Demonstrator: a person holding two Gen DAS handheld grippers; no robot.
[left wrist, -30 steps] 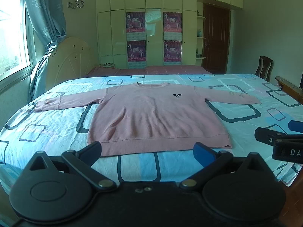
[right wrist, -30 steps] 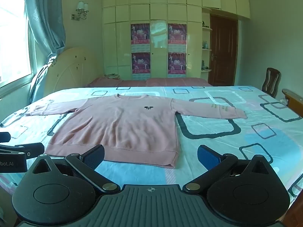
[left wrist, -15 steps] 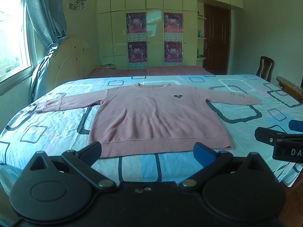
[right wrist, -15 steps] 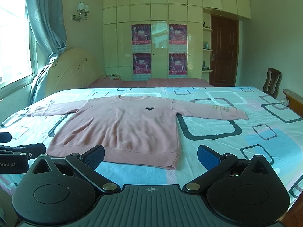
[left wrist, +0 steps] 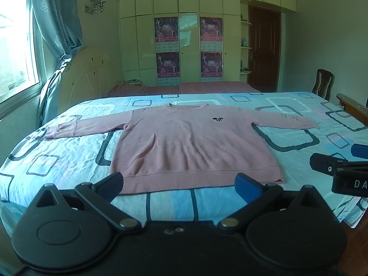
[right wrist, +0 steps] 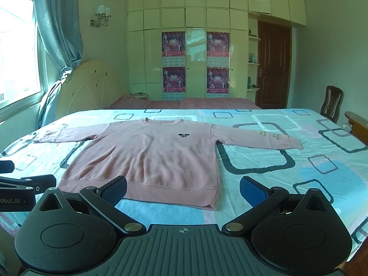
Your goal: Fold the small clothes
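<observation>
In the left wrist view, a pink sweater lies flat on a big bed with a blue sheet that has square shapes on it. The front of the sweater faces up, and both sleeves are spread out to the sides. A small dark picture sits on the chest. The neck of the sweater points away to the tall cupboard at the far wall, and the bottom hem is the part nearest the camera. The left gripper hangs just in front of that hem, not touching the sweater. Its two fingers are spread wide with nothing between them. Part of the right gripper pokes in beside the sweater's bottom corner, over the sheet. A wooden chair stands past the far corner of the bed, and a blue curtain hangs by the window on the other side of the sweater. In the right wrist view, the same sweater lies flat on the bed, a bit to one side. The sleeve with small writing on it lies stretched out on the sheet. The right gripper hangs near the hem corner of the sweater, with its blue fingers wide apart and holding nothing. The tip of the left gripper shows beside the other hem corner, above the sheet. The cupboard with four posters stands behind the sweater, and a brown door is next to it.
</observation>
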